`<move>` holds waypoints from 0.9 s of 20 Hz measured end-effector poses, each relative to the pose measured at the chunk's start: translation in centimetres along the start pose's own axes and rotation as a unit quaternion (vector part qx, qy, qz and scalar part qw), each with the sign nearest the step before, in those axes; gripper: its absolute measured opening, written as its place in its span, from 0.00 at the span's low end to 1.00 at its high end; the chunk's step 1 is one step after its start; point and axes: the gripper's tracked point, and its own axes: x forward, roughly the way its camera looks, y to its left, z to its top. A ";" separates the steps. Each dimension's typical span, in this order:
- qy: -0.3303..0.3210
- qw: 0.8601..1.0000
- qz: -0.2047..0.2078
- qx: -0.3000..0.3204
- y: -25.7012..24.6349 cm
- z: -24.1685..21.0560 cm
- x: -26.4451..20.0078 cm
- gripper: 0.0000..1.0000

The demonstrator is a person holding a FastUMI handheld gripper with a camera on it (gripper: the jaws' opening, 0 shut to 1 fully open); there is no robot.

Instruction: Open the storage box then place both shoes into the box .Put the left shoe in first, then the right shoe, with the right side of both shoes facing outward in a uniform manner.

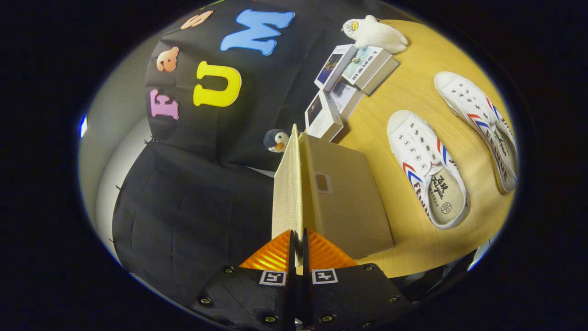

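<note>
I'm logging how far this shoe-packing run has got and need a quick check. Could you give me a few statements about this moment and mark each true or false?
1. The claw is shut on the box lid. True.
2. One shoe already lies inside the storage box. False: both shoes lie on the table beside it, the nearer shoe and the farther shoe.
3. The lid is lifted and stands edge-on ahead of the fingers. True.
4. The white plush toy sits on the storage box. False: it rests on the books beyond it.
5. The small penguin toy lies between the two shoes. False: it sits past the lid's far end, near the black cloth.
</note>
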 end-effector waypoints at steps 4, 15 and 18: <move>0.002 0.998 0.024 -0.064 5.6 0.7 -0.3 0.06; 0.016 0.977 0.060 -0.204 16.8 -2.6 3.9 0.06; 0.020 0.971 0.062 -0.232 18.7 -3.9 5.6 0.06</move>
